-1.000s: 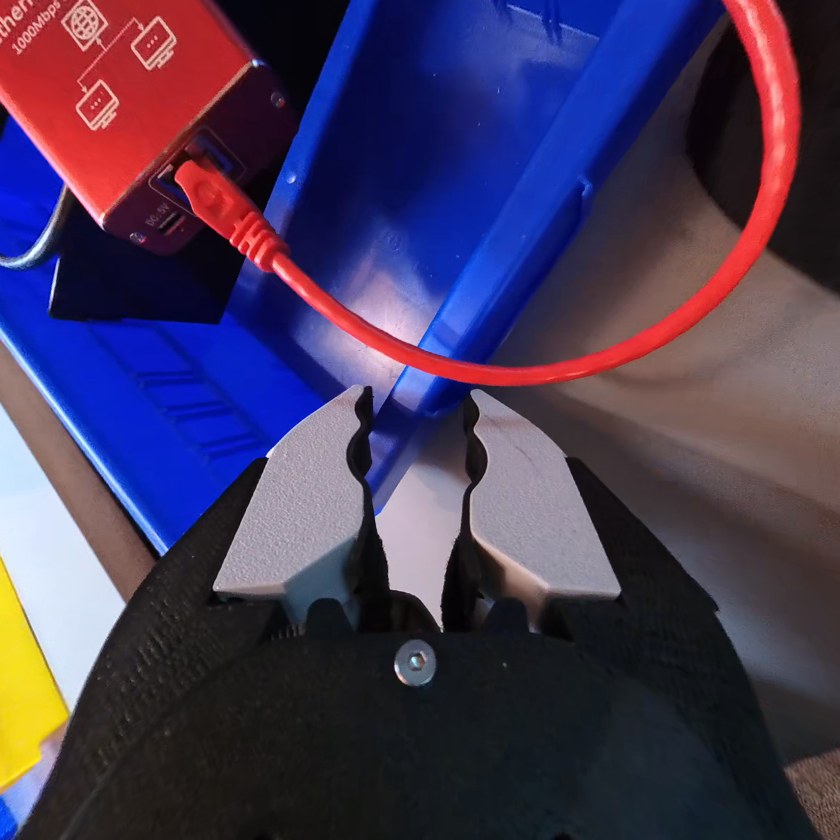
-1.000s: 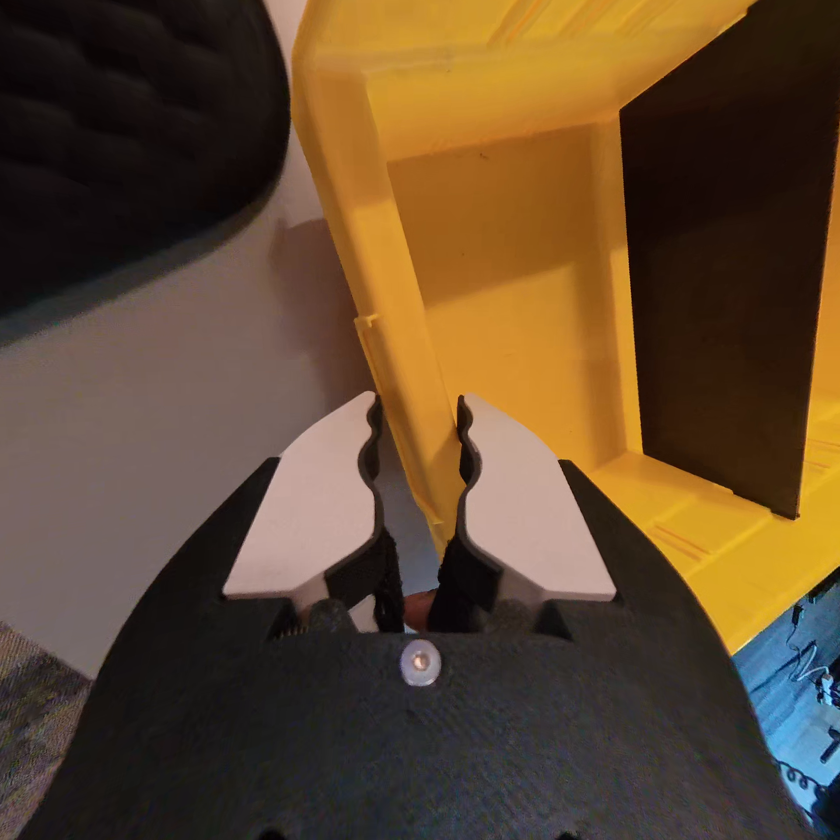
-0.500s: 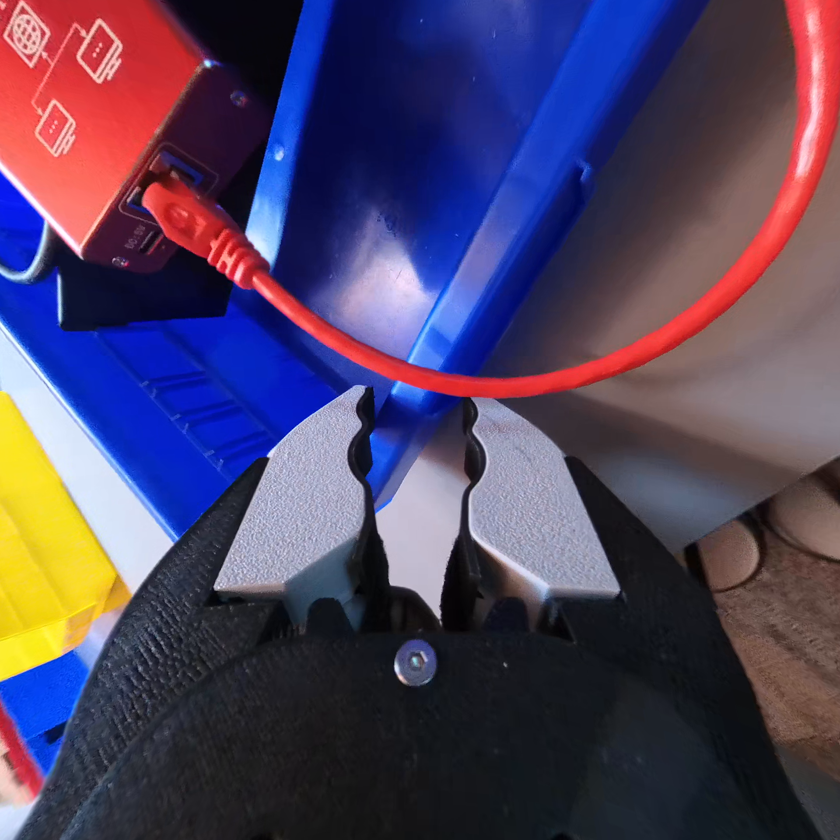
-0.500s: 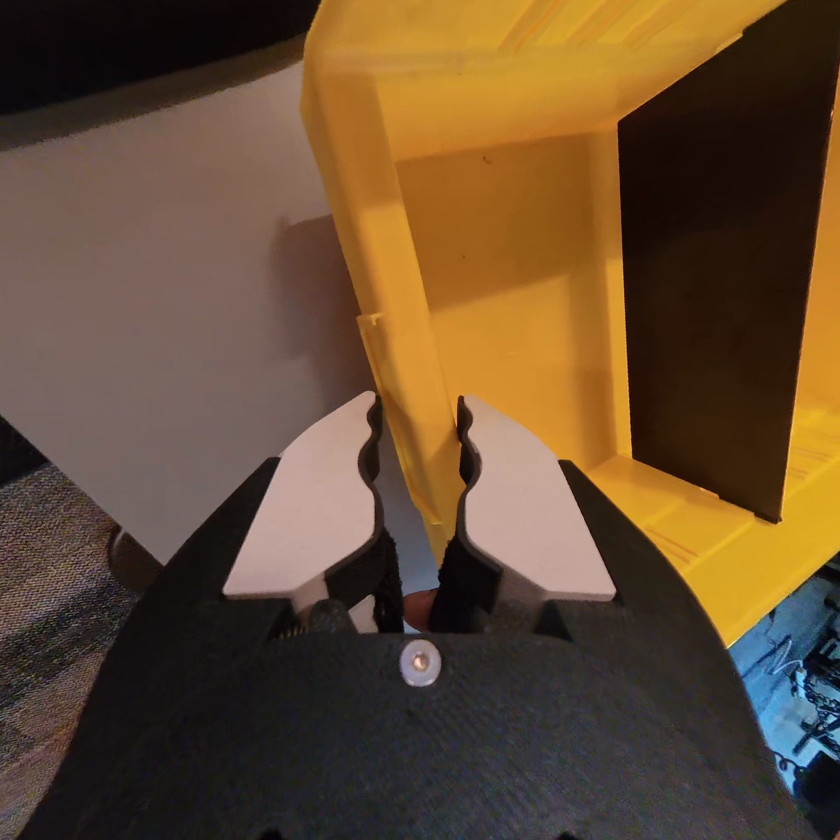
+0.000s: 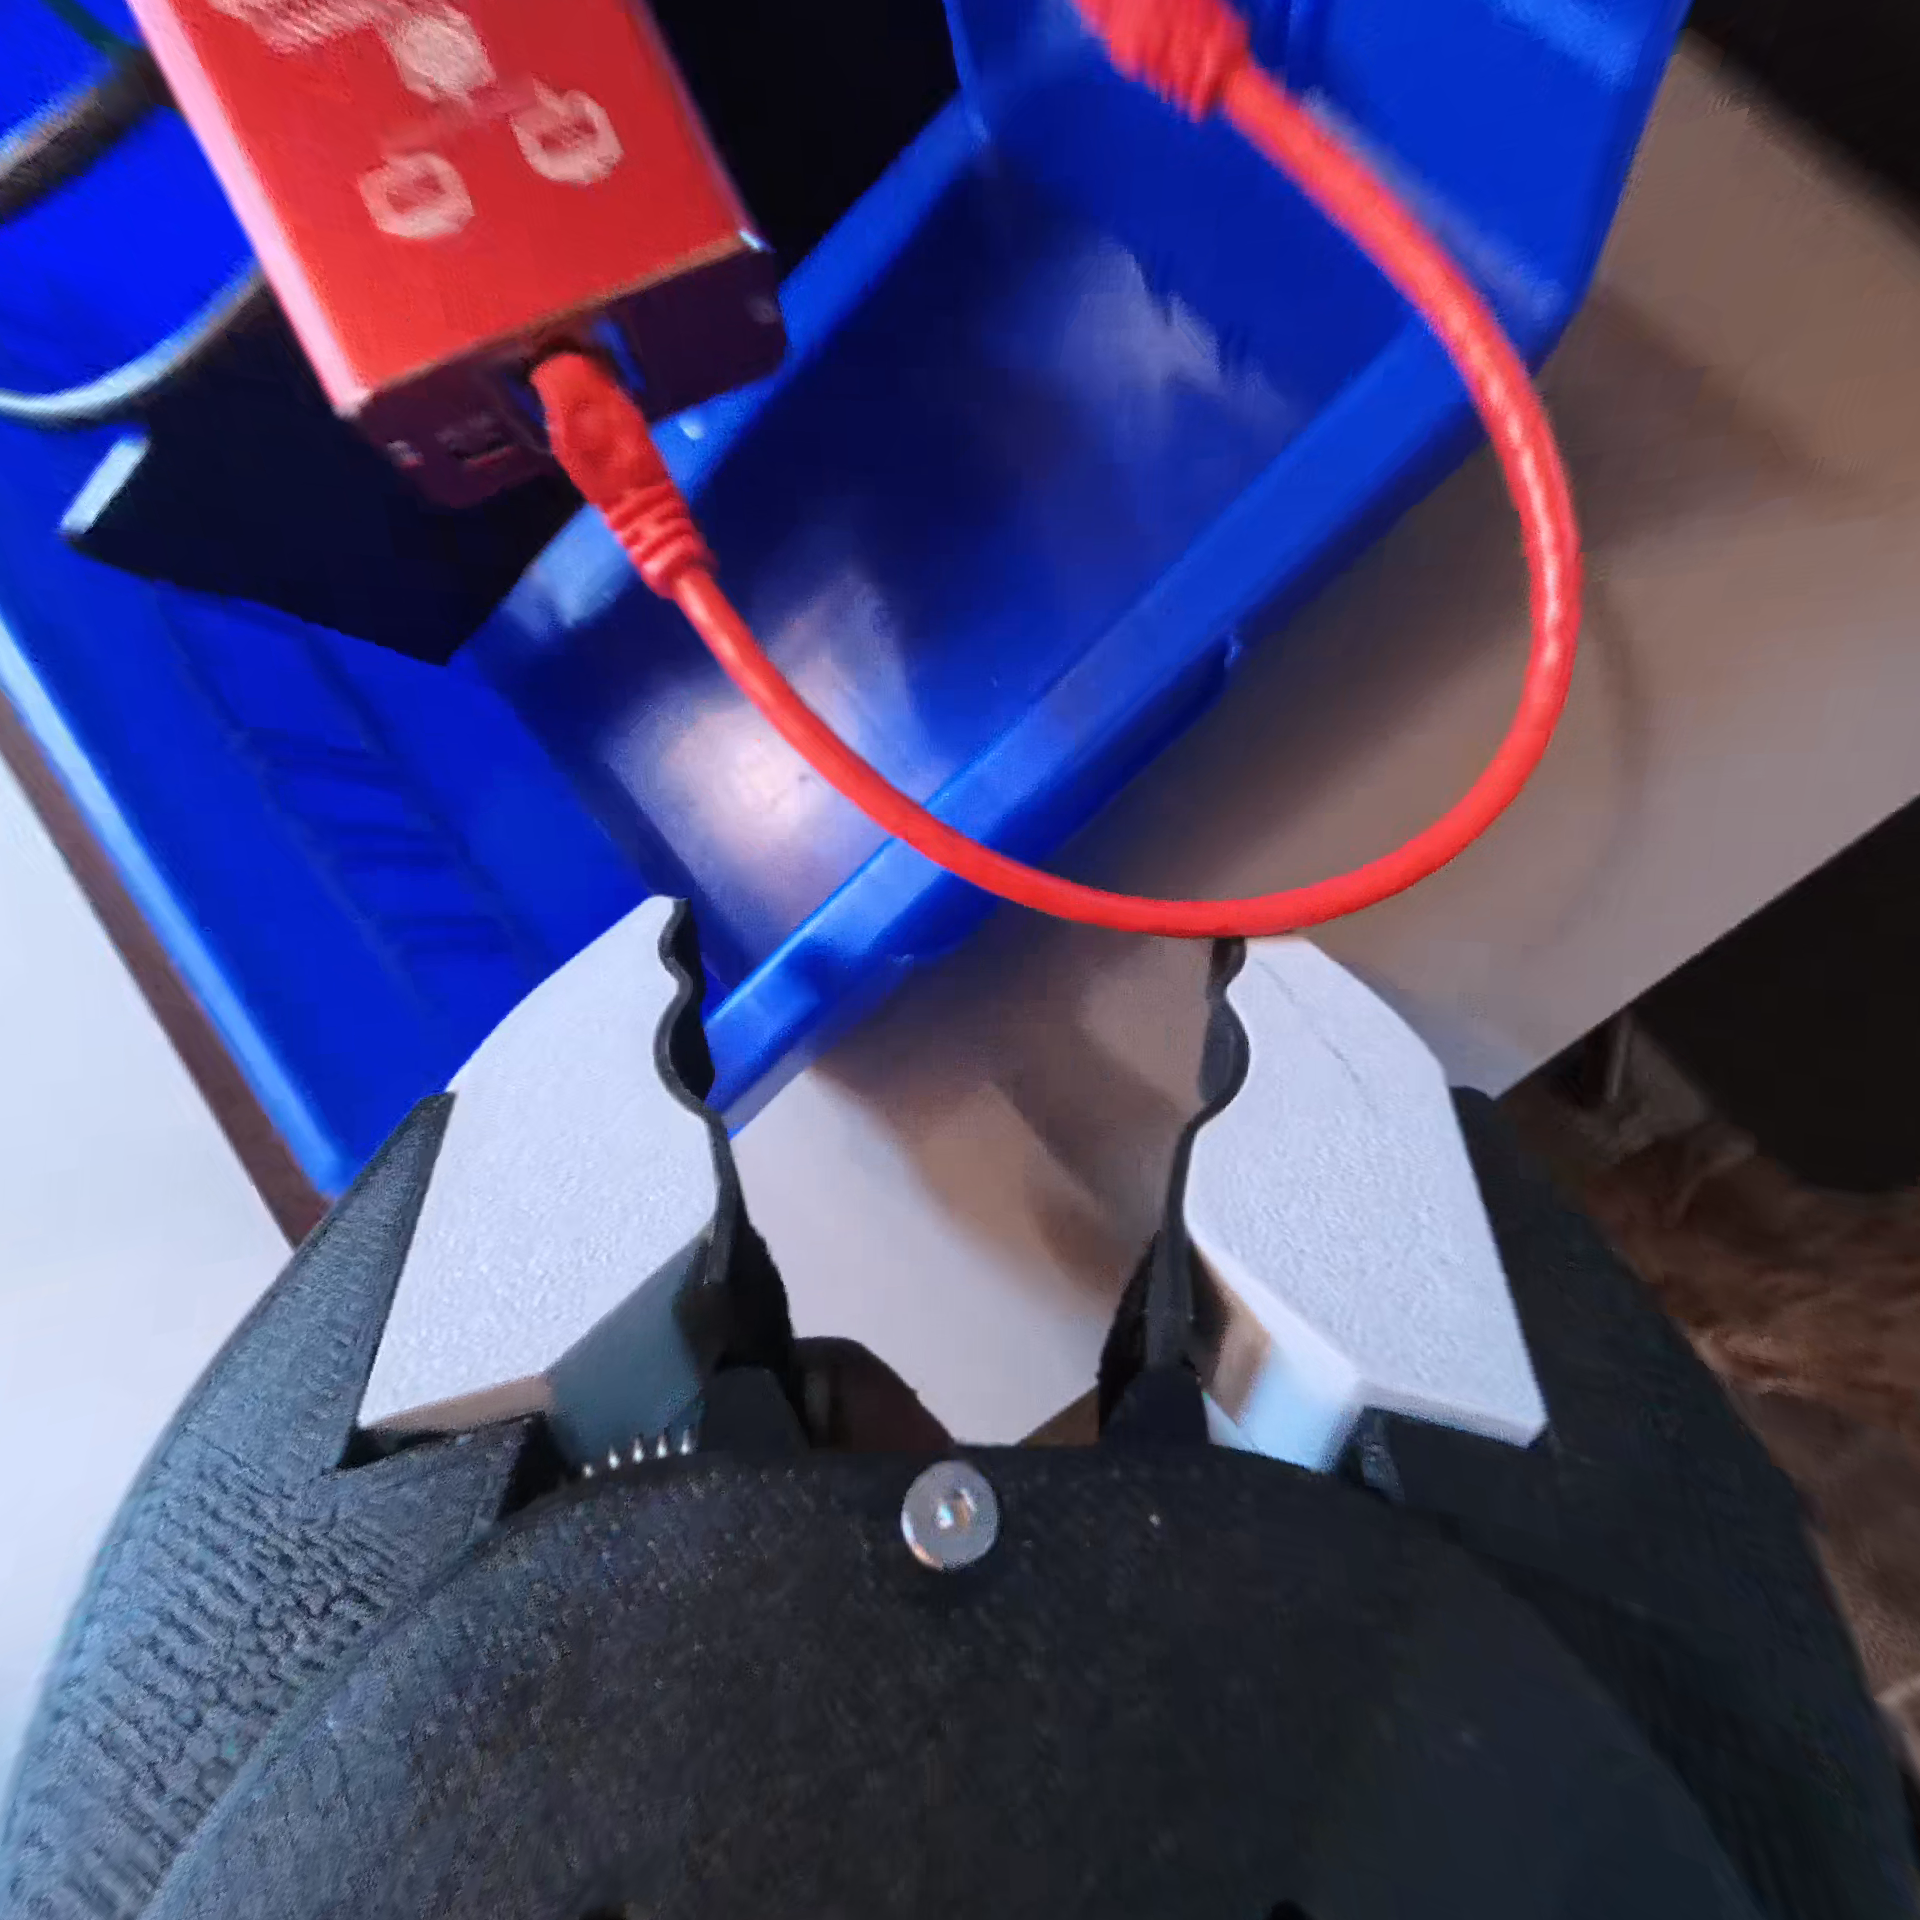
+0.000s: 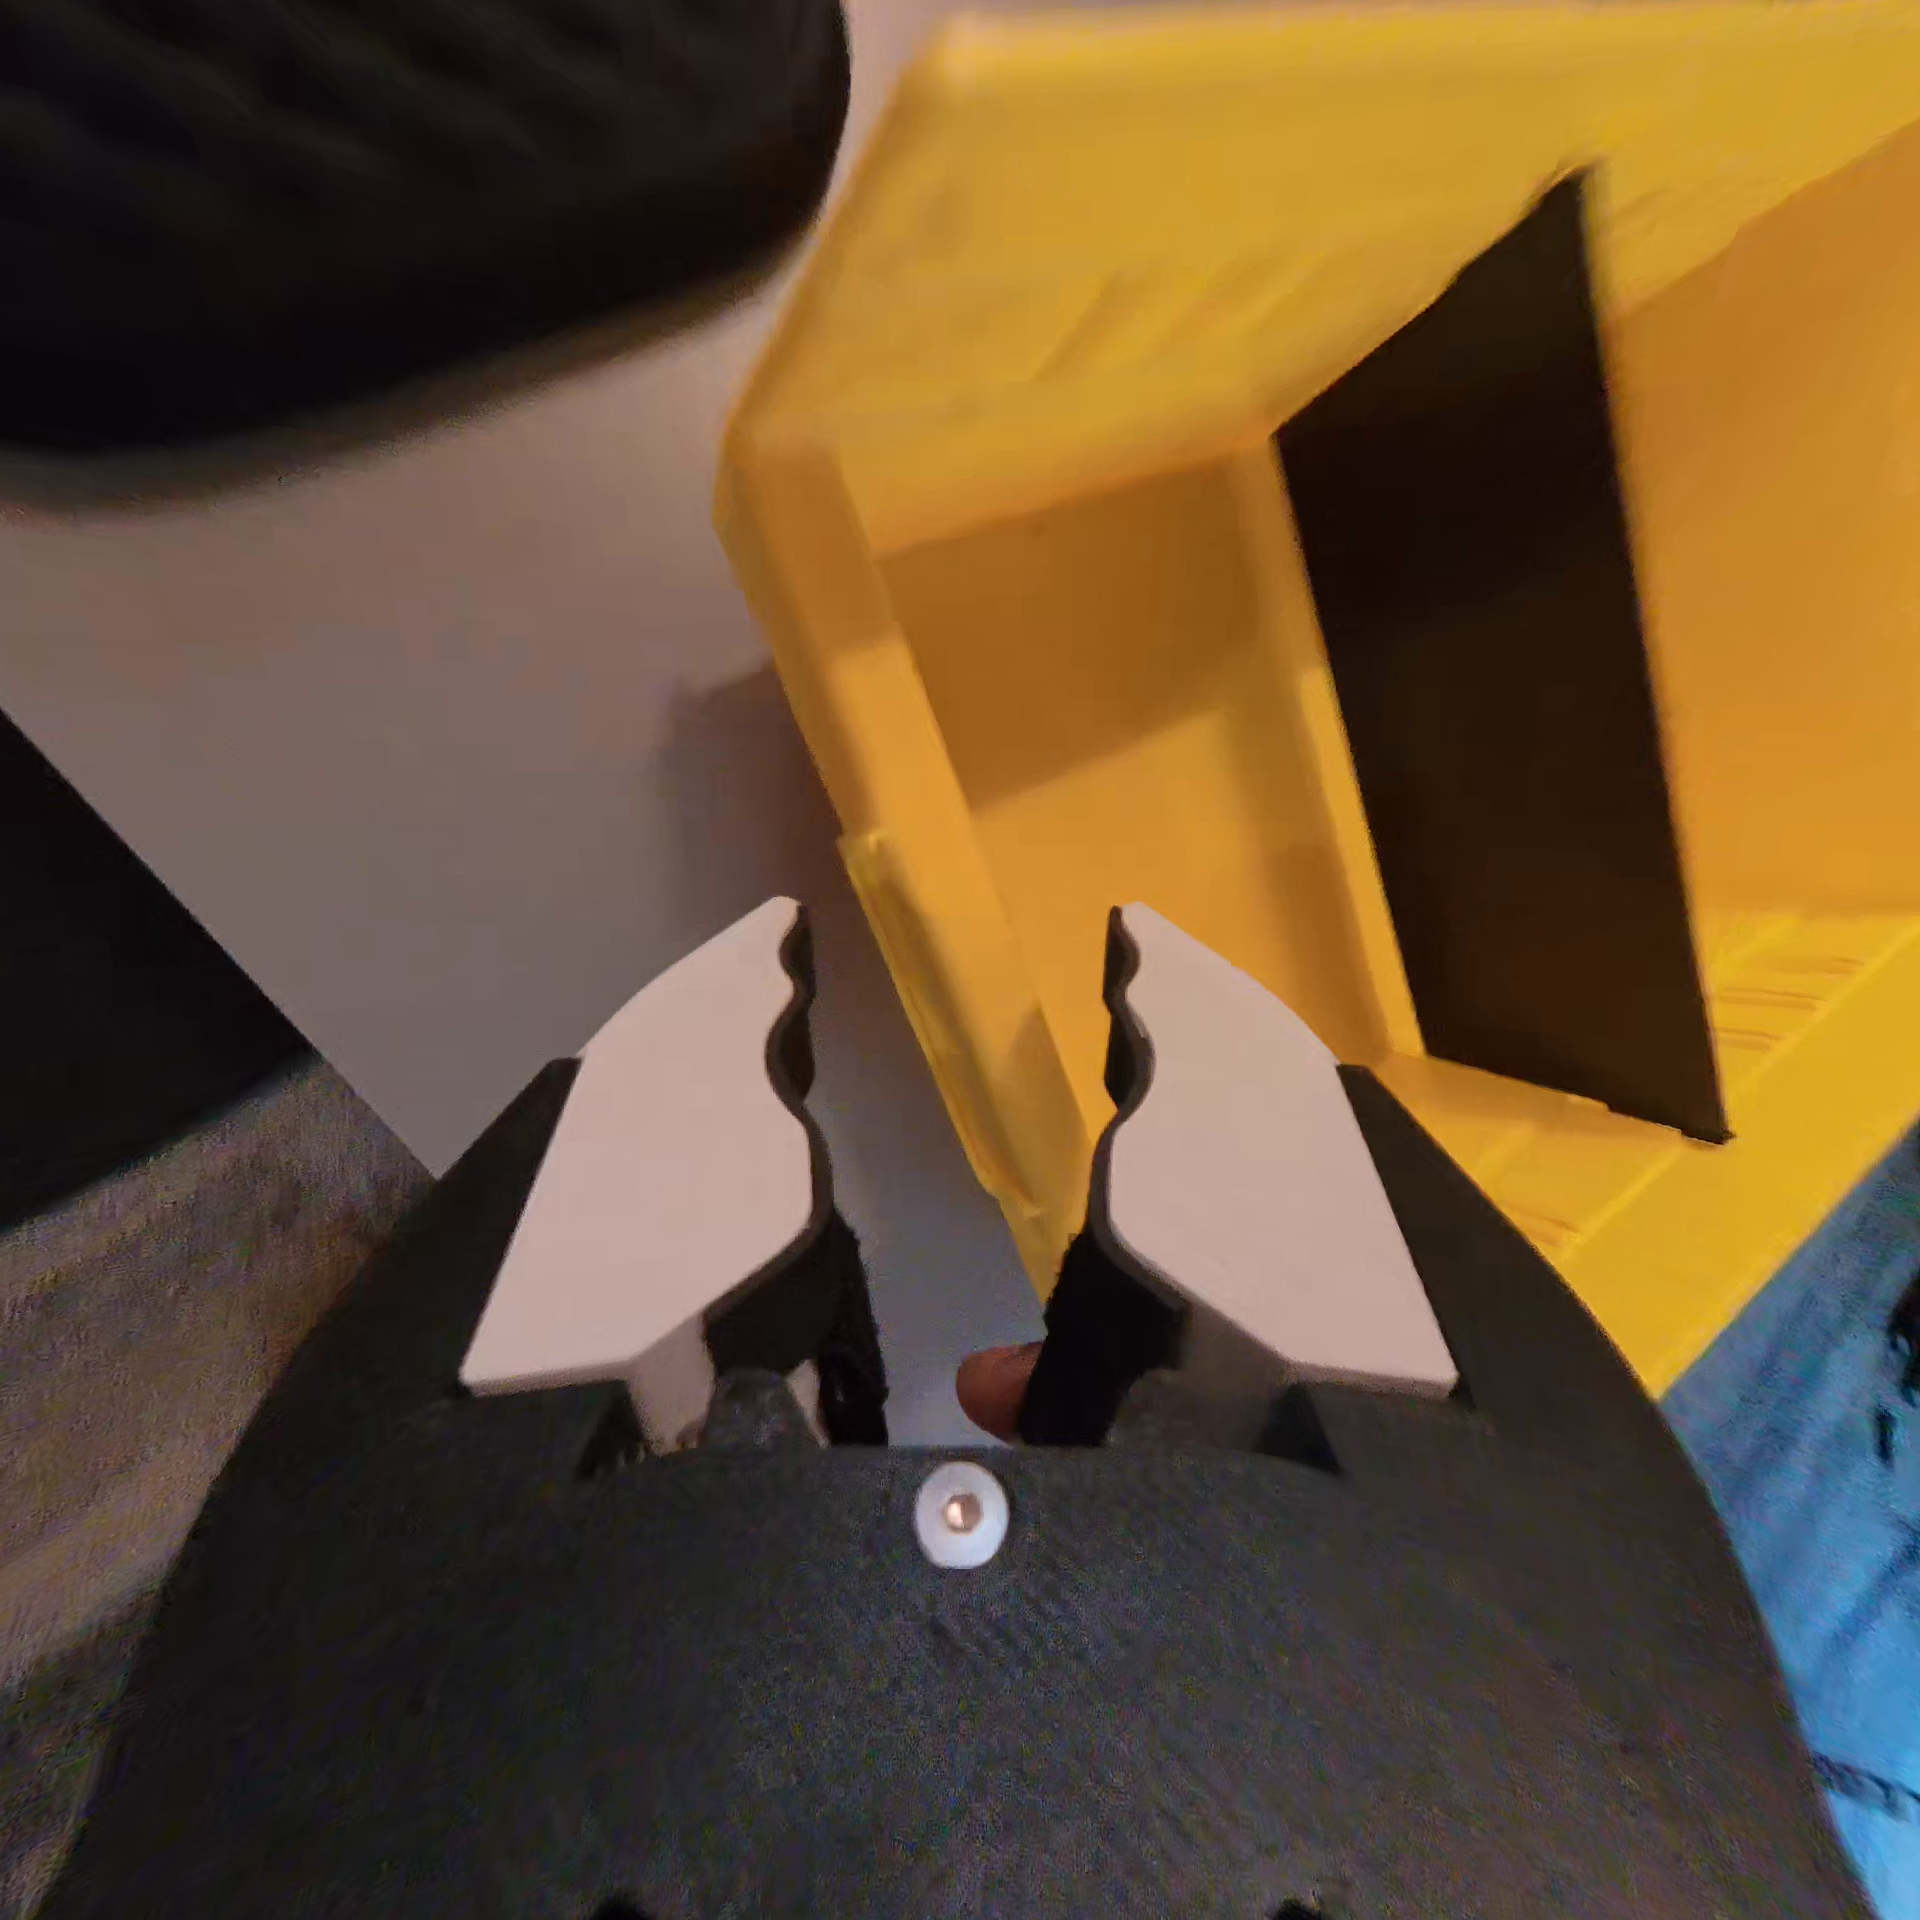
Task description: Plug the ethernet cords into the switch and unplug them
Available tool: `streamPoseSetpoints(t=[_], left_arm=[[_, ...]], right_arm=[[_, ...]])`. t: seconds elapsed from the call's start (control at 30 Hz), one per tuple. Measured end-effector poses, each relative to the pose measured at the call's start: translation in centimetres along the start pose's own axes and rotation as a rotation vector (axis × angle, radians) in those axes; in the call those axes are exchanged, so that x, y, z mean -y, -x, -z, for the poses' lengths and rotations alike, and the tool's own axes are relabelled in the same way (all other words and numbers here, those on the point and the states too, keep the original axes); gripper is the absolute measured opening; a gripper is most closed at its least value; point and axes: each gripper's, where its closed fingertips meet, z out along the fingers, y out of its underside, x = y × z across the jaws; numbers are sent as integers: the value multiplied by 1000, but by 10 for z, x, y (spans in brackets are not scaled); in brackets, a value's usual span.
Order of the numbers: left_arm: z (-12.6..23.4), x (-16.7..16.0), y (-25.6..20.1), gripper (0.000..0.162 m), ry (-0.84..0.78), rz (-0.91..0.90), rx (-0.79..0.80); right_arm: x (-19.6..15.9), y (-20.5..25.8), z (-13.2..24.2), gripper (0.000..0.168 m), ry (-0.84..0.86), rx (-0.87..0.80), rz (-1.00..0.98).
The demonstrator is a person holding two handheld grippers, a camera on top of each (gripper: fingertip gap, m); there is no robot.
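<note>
In the left wrist view a red switch [image 5: 447, 177] rests on a black divider [image 5: 312, 520] in a blue bin [image 5: 1091, 416]. A red ethernet cord [image 5: 1538, 582] has one plug [image 5: 603, 447] in the switch's end. It loops over the bin's wall, and its other plug [image 5: 1164, 42] is at the top edge. My left gripper [image 5: 956, 935] is open, jaws apart astride the bin's near corner, just under the cord. My right gripper [image 6: 956, 920] is open, with the wall of a yellow bin [image 6: 935, 883] between its jaws. Neither gripper holds anything.
A black divider [image 6: 1486, 727] stands inside the yellow bin. Both bins sit on a white table [image 6: 416, 675] whose edge is close. A dark rounded object [image 6: 364, 187] lies at the back left. A thin grey cable [image 5: 104, 384] leaves the switch's far side. Carpet [image 6: 156, 1299] is below. My right fingertips sit around 75 cm from my left ones.
Both grippers were shut on the bin walls and have now opened. The left view has swung so the whole cord loop and its second plug show.
</note>
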Motion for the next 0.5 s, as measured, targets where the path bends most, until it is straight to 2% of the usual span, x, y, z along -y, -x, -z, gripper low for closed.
streamPoseSetpoints(t=[0.13, 0.2, 0.33, 0.4, 0.5], left_arm=[[31, 28, 14, 97, -146, 131, 86], [40, 27, 16, 96, -106, 172, 89], [50, 16, 47, 87, -38, 253, 249], [54, 34, 57, 86, -139, 329, 315], [51, 82, 49, 88, -310, 393, 323]], right_arm=[[48, -12, 35, 61, -280, -127, -59], [69, -13, 50, 61, -375, -178, -30], [98, -7, 61, 59, -452, -212, 48], [107, -5, 63, 59, -467, -212, 66], [119, -4, 62, 60, -461, -222, 85]])
